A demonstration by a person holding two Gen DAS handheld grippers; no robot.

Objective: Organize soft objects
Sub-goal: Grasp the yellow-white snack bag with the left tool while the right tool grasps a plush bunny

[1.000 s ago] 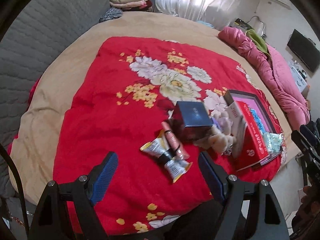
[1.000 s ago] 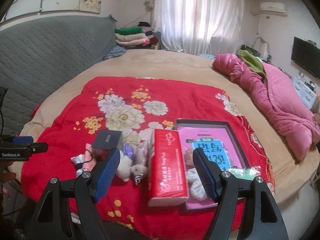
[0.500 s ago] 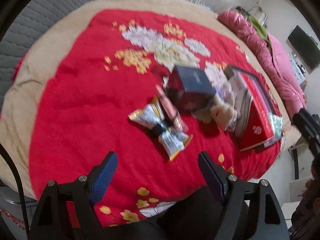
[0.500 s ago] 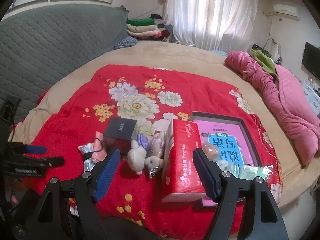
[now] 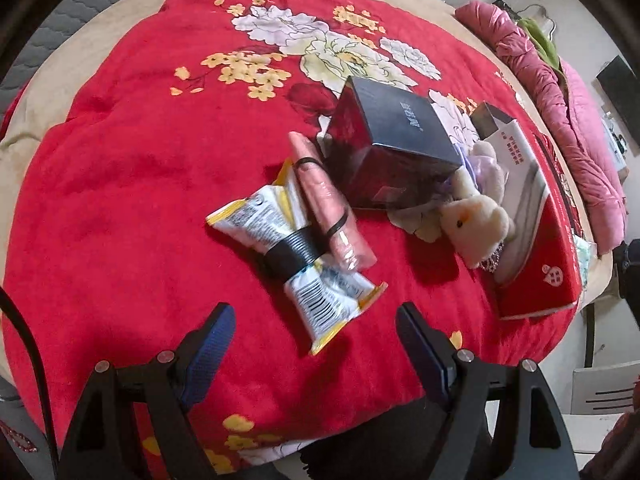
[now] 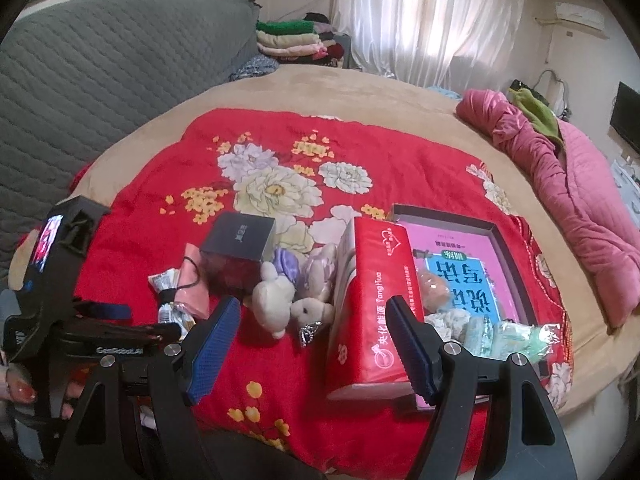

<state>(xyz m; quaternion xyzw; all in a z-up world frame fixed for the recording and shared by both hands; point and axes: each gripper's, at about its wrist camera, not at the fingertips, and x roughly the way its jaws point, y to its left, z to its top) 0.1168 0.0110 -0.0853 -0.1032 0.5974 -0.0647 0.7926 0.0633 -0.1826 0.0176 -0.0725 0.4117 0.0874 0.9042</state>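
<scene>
On the red floral blanket [image 5: 132, 168] lies a snack packet [image 5: 288, 248] bound by a black band, with a pink pouch [image 5: 328, 204] across it. My left gripper [image 5: 314, 332] hangs open just above the packet's near end, nothing between its fingers. A dark box [image 5: 400, 140] stands behind, a cream plush toy [image 5: 476, 216] and a lilac plush beside it. My right gripper [image 6: 314, 332] is open over the blanket, near the cream plush [image 6: 276, 300], the lilac plush [image 6: 316, 272] and the red tissue pack [image 6: 372, 304]. The tissue pack leans on a dark tray [image 6: 512, 256] holding a pink book and small packets.
A crumpled pink quilt [image 6: 560, 168] lies at the bed's right side. Folded clothes [image 6: 292, 40] are stacked at the back by the grey quilted headboard [image 6: 100, 72]. The blanket's front edge hangs over the bed just below both grippers. A hand [image 6: 20, 392] holds the left gripper.
The left gripper has dropped towards the snack packet and tipped further down, so the objects fill more of its view. The right gripper has sunk a little towards the plush toys and tissue pack.
</scene>
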